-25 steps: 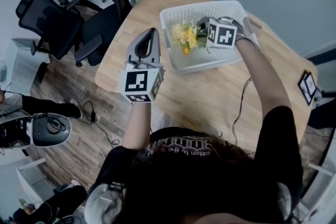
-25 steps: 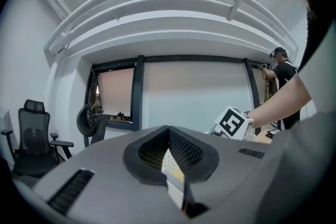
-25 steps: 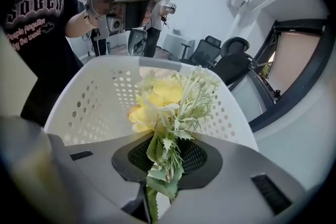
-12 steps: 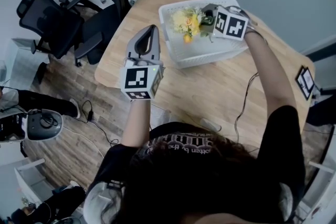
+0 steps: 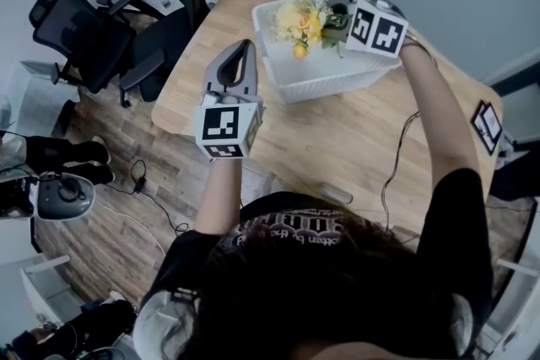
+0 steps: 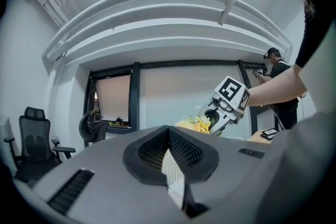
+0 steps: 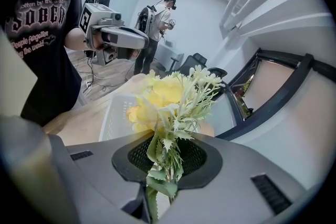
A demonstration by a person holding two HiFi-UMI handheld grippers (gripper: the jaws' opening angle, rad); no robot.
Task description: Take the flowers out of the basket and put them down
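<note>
Head view: right gripper (image 5: 336,23) jaw tips hidden behind its marker cube. Flowers (image 5: 299,19) sit above the basket (image 5: 325,78) rim.
Left gripper view: left gripper (image 6: 169,157) jaws together, nothing between them. Its body blocks the basket.
Right gripper view: jaws pinch the flower stem, lower end hidden.
Versus 1 s ago: flowers were down inside the basket, now raised clear.

White print on the black T-shirt (image 7: 37,34): big letters "SOBER", and a small line above ending "otten by the". Below comes "People forgotten", with the rest too small to read. Black-and-white square markers on the cubes of the left gripper (image 5: 245,48) and right gripper (image 5: 326,26) carry no letters.
</note>
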